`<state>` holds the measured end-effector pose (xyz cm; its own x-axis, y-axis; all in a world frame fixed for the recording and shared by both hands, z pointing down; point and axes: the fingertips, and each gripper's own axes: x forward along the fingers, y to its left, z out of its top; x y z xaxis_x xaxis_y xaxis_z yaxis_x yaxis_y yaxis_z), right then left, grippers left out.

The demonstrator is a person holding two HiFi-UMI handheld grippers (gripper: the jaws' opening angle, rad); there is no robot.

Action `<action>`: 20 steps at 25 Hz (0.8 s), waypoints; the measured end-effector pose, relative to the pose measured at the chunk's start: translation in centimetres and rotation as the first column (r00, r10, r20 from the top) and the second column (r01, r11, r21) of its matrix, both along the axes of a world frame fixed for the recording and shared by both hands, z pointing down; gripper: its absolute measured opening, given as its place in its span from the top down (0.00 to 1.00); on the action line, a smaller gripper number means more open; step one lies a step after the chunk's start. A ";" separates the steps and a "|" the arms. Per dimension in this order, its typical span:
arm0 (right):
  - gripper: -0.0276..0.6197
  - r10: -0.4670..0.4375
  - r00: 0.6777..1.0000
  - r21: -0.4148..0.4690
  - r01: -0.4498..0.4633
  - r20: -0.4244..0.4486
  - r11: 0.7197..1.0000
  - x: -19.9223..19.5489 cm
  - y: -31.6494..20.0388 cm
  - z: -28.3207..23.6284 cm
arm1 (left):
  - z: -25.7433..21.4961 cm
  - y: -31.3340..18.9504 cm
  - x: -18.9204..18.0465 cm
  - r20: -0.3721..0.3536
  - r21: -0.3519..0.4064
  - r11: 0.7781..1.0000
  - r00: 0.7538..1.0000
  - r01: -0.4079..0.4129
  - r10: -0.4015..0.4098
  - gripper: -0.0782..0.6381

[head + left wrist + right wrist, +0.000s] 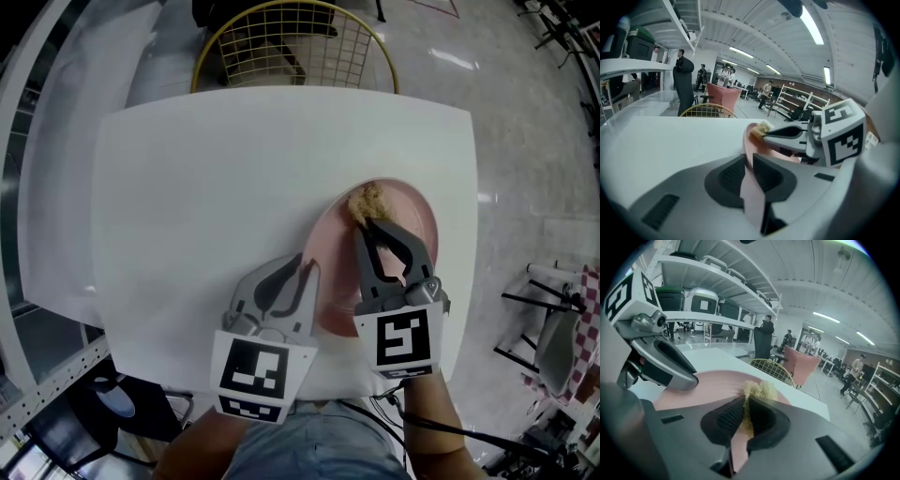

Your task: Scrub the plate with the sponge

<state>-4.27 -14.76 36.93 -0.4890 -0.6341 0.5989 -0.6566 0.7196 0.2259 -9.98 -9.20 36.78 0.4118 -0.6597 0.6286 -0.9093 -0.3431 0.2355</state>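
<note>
Working over the near edge of a white table [187,187], both grippers reaching in from that edge, marker cubes nearest the person.

Clamping the left gripper [305,272] onto the left rim of a pink plate [417,220]. Showing, in the left gripper view, jaws closed on that rim, one pad on each face, with the pink edge running straight between them. Not showing clearly whether the plate is lying flat or being tipped a little.

Standing beyond the table's far edge, about mid-width, a gold wire chair [295,47].

Sitting toward the table's near right corner, the plate, with its right side close to the right edge.

Pinching a pale yellow fibrous sponge [368,202] in the right gripper [373,227]. Showing, in the right gripper view, jaws shut tight on the sponge, with a ragged tuft sticking out past the fingertips. Pressing that tuft against the plate's inner surface at the far rim, a bit left of the plate's middle. Hanging over the plate's centre, the right gripper's body, pointing away from the person.

Lying just beside each other, the two grippers: left one at the plate's left rim, right one over the plate, not touching.

Showing right of the table a glossy floor [525,122] and dark stands [553,337], too small to name further.
</note>
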 end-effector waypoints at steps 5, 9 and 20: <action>0.91 -0.078 0.997 -0.014 0.078 0.001 0.997 -1.6 1.5 -0.1 | 0.4 -0.1 -0.3 0.000 -0.013 1.000 1.000 0.007 -0.007 0.82; 0.91 -0.112 0.994 -0.023 0.113 0.011 0.993 -1.8 2.4 0.1 | 0.7 -0.2 -0.3 -0.005 -0.023 1.000 1.000 0.018 -0.018 0.82; 0.91 -0.226 0.974 -0.032 0.227 0.029 0.973 -2.8 6.3 0.6 | 1.6 -0.1 -0.9 0.012 -0.033 0.998 0.998 0.059 -0.058 0.86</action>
